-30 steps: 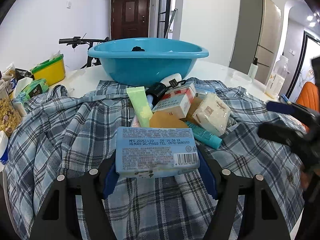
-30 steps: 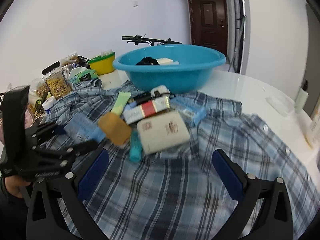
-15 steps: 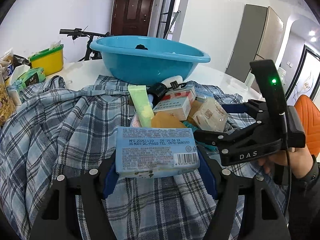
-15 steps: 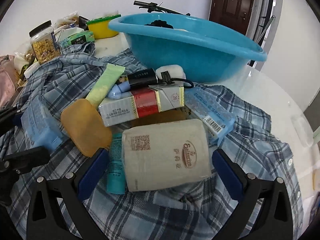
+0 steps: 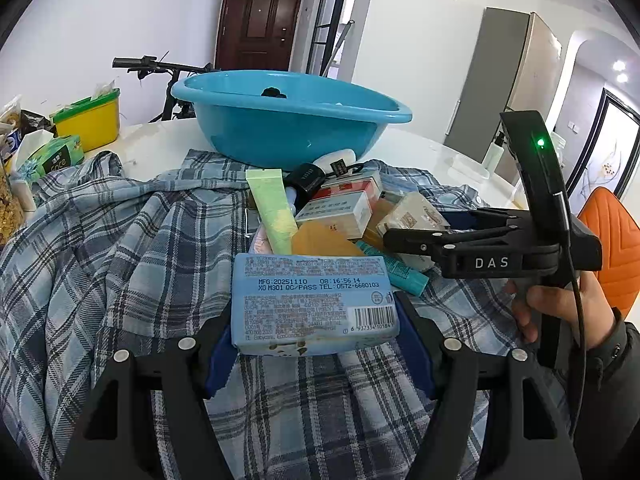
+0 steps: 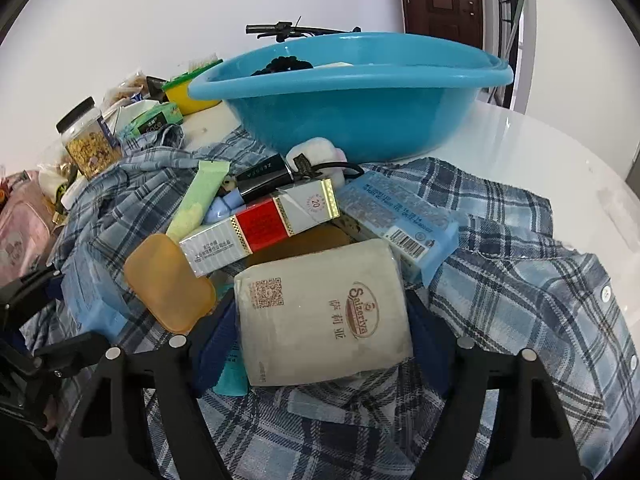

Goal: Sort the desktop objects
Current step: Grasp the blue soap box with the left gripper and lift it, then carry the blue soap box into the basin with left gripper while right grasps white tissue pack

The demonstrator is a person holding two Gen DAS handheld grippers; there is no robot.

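Two grippers: the left gripper (image 5: pixel 316 344) is clamped on a light blue wipes pack (image 5: pixel 314 302), blue pads against its two ends; the right gripper (image 6: pixel 320 336) has its blue pads at both sides of a beige tissue pack (image 6: pixel 324 312), but whether they press it I cannot tell.
Surface: white glossy table (image 6: pixel 532 148), a blue plaid shirt (image 5: pixel 120 264) spread and rumpled across its near side.
Pile: mid-shirt, just in front of the teal plastic basin (image 5: pixel 288 120) that stands toward the table's far edge.
Room: white walls, dark brown door (image 5: pixel 258 24), bicycle handlebar (image 5: pixel 160 66) behind the basin, grey fridge (image 5: pixel 516 84), orange chair (image 5: pixel 612 244) off the right edge.
Left edge of table: yellow tub with green lid (image 5: pixel 88 122), green tissue packet (image 5: pixel 56 156), clear jar of yellowish grains (image 6: pixel 88 140).
Hidden or unclear: a teal tube (image 5: pixel 400 276) lies mostly under the tissue pack; the basin's contents show only as a dark clump and a pale slab over the rim; small print on the wipes pack is mostly unreadable.
Materials and shapes: amber translucent soap case (image 6: pixel 168 282), rounded; pale green flat tube (image 6: pixel 200 204); glossy red-and-white cigarette carton (image 6: pixel 260 226); black pen pouch (image 6: pixel 264 178); a second wipes pack (image 6: pixel 400 220), soft film.
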